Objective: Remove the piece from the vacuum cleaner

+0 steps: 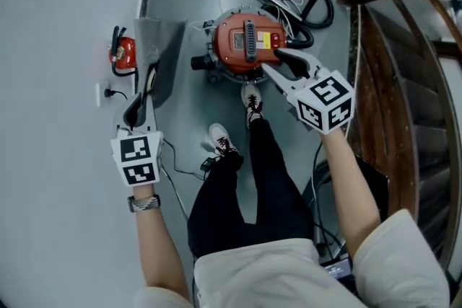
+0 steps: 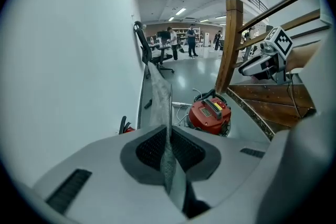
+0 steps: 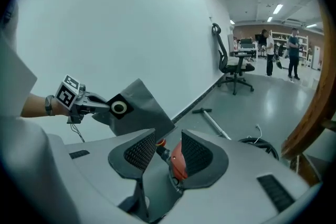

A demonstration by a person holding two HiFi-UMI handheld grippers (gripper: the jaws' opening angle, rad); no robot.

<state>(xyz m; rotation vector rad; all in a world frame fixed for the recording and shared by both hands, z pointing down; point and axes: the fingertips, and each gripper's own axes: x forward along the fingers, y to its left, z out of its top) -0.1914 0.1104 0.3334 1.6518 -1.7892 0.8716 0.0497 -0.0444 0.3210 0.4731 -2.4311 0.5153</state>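
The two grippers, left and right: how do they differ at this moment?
The left gripper is clamped on a grey dust bag; the right gripper holds nothing. The left's jaws are nearly together, the right's stand apart. The right hangs over the red vacuum cleaner, the left off to its side. Both carry a marker cube.

The head view is taken from above, steeply downward onto the floor (image 1: 58,25). The left gripper view is directed along its jaws, outward over the floor. The vacuum cleaner (image 2: 210,114), shared with the head view, is seen there, as is the right hand-held gripper (image 2: 247,67). The right gripper view is faced toward the white wall (image 3: 131,23), with the left hand-held gripper (image 3: 107,107) included.
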